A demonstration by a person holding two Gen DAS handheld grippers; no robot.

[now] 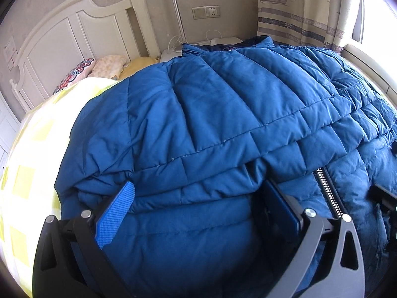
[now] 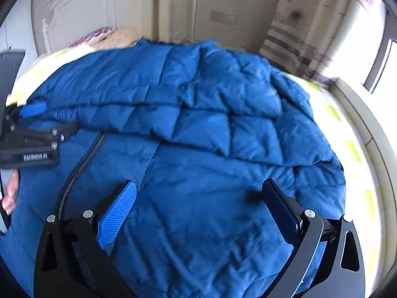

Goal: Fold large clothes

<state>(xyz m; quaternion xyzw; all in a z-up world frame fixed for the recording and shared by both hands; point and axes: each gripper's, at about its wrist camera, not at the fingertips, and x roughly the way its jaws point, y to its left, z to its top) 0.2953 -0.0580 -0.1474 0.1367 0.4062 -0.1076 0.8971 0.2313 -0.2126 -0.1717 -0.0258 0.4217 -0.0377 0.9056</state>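
A large blue quilted down jacket [image 1: 211,114] lies spread across the bed; it also fills the right wrist view [image 2: 211,149]. One side is folded over the middle, and its zipper [image 1: 328,191] shows beside the fold, also in the right wrist view [image 2: 74,171]. My left gripper [image 1: 198,193] is open, low over the jacket's near edge, with the fabric bulging between its fingers. My right gripper [image 2: 198,193] is open just above the jacket's lower part. The left gripper [image 2: 32,124] shows at the left of the right wrist view, resting on the jacket.
A yellow checked bedsheet [image 1: 32,149] covers the bed. Pillows [image 1: 94,69] lie by the white headboard [image 1: 62,32]. A nightstand with cables [image 1: 193,44] stands behind the jacket. A curtain [image 1: 297,7] and bright window sill [image 2: 359,114] are on the right.
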